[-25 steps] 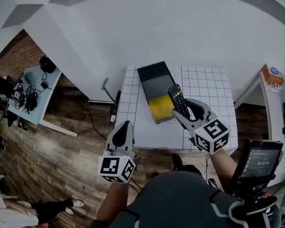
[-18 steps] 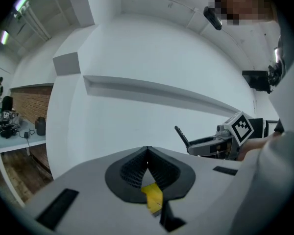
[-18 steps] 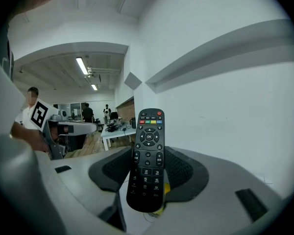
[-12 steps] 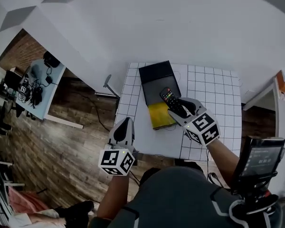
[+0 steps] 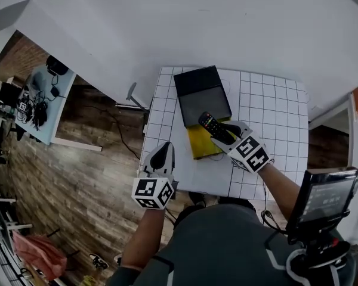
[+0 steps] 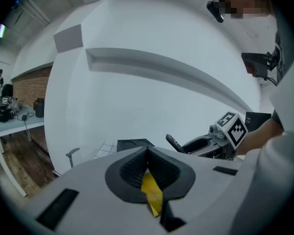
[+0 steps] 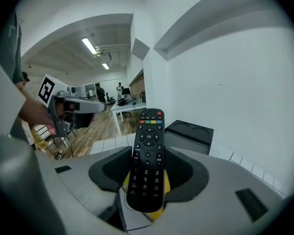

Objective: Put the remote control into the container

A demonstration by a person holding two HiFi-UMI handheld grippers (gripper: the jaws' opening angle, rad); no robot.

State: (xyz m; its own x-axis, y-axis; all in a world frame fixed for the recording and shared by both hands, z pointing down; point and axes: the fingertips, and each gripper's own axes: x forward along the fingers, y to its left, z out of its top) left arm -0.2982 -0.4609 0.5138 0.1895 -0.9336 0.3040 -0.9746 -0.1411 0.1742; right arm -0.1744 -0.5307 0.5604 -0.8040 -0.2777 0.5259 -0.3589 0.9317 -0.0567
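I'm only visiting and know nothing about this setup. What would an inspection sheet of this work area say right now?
Surface: white gridded table.
Job's things: black remote control, held off the table, apparently over the yellow section at the near end of the black container.
Clutter: nothing seen on the table.
Grippers: right gripper has its fingers closed on the remote control; left gripper is shut and empty, near the table's front left corner.
Cables: dark cable on the floor left of the table.
Surroundings: wooden floor, white wall, side desk with gear, screen on a stand.
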